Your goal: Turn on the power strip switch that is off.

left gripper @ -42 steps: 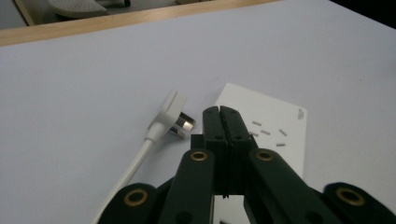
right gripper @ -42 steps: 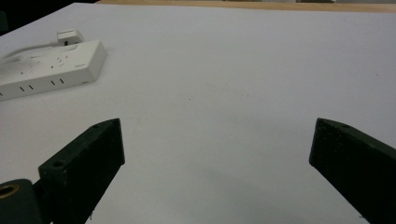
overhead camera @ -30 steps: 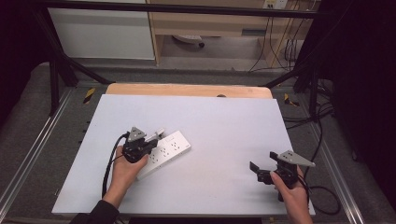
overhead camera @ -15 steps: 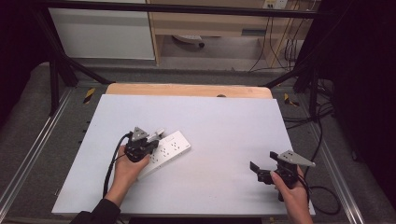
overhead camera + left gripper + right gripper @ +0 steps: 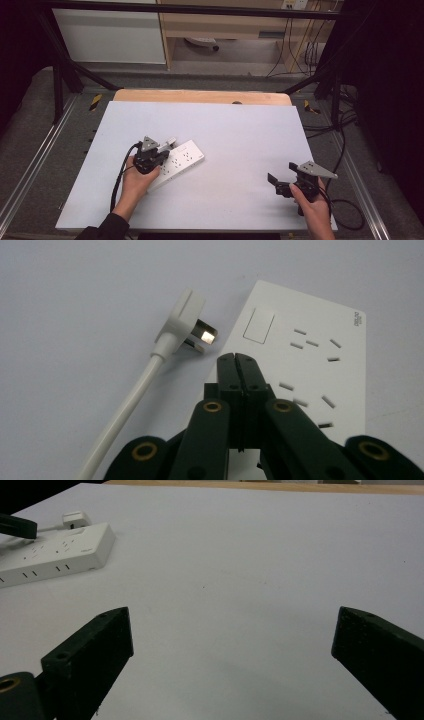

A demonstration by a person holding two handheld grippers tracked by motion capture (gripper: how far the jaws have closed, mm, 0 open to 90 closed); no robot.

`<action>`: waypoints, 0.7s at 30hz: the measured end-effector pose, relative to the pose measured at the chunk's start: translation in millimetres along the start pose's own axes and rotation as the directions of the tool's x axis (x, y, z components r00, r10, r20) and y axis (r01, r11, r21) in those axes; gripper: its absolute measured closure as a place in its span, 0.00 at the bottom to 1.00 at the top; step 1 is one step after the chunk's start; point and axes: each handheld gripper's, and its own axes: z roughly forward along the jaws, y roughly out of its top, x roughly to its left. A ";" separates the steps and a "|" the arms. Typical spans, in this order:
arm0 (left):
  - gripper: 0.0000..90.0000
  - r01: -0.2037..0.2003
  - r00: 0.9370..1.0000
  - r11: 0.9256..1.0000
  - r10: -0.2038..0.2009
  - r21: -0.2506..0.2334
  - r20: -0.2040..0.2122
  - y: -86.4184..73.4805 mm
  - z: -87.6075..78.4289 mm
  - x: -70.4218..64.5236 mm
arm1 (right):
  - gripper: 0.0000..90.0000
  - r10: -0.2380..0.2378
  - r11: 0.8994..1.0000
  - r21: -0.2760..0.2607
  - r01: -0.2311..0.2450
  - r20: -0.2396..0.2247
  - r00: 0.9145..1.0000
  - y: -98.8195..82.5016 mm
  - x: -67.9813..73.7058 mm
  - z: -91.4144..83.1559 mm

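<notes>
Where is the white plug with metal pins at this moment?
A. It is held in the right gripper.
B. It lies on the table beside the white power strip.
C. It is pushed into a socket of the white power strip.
B: in the left gripper view the white plug lies on the table with its pins bare, beside the white power strip.

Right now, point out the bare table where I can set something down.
Free: the wide white stretch between the power strip and the right gripper, and the far band up to the wooden edge. Crowded: the near left, where the left gripper sits over the strip beside its plug.
</notes>
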 end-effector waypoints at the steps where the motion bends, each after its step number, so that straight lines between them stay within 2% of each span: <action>1: 1.00 0.003 1.000 1.000 -0.003 0.000 0.001 0.0 0.0 0.2 | 0.04 0.000 1.000 0.000 0.000 0.000 1.000 0.0 0.0 0.0; 17: 1.00 0.017 1.000 1.000 -0.017 0.007 0.010 -1.5 1.6 1.1 | 0.04 0.000 1.000 0.000 0.000 -0.001 1.000 0.0 0.0 0.0; 21: 1.00 0.006 1.000 1.000 -0.006 0.003 0.012 -1.8 2.1 0.5 | 0.04 0.002 1.000 0.000 -0.002 -0.002 1.000 0.3 0.0 -0.5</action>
